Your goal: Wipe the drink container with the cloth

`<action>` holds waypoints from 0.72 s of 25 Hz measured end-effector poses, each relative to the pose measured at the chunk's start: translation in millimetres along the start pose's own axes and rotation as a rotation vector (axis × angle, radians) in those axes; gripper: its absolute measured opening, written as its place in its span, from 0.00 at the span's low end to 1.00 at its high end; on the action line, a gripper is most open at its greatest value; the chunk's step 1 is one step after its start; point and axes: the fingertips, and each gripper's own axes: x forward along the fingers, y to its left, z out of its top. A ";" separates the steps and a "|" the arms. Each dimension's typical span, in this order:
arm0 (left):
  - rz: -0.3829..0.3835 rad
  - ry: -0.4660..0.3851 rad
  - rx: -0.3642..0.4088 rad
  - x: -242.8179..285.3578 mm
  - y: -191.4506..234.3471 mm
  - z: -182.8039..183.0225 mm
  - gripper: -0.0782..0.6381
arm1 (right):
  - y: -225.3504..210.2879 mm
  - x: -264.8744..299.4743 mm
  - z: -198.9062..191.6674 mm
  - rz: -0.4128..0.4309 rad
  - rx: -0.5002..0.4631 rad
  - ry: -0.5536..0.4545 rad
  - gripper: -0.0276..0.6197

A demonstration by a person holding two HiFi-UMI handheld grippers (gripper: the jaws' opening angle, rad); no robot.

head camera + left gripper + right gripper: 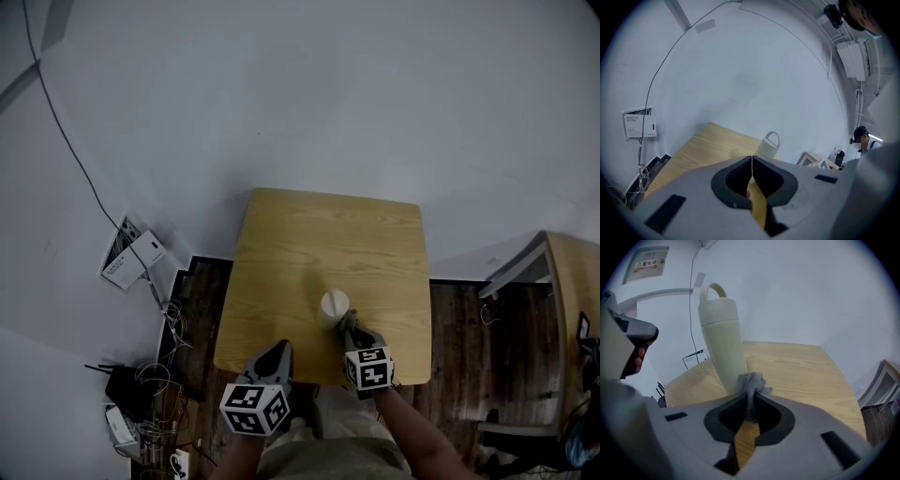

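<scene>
A: Where are we seeing the drink bottle (722, 343)?
B: We're seeing it standing upright near the wooden table's (309, 234) front edge.
A: And the 2 grippers?
B: We're logging the right gripper (749, 404) as clamping the grey cloth (751, 383), which is touching the drink bottle's lower side. The left gripper (752, 165) is hanging clenched and empty, apart from the drink bottle.

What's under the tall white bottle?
The bottle stands upright on the wooden table. The grey cloth pinched in the right hand-held gripper covers part of its base, so the spot where they meet is partly hidden.
</scene>
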 end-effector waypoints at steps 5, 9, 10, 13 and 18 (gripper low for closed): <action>-0.015 0.000 0.005 -8.3 -1.6 -2.1 0.11 | -6.8 -29.7 18.3 -0.049 -0.017 -0.094 0.08; -0.033 0.000 0.007 -16.7 -5.2 -5.6 0.11 | -4.3 -62.6 35.6 -0.070 -0.056 -0.178 0.08; -0.037 -0.001 0.008 -19.0 -6.0 -6.2 0.11 | -2.4 -71.2 39.2 -0.072 -0.067 -0.196 0.08; -0.052 -0.008 0.012 -25.4 -9.5 -7.2 0.11 | 5.3 -96.6 50.3 -0.067 -0.090 -0.251 0.08; -0.076 -0.012 0.017 -36.0 -14.1 -9.4 0.11 | 24.5 -131.2 61.6 -0.020 -0.119 -0.299 0.08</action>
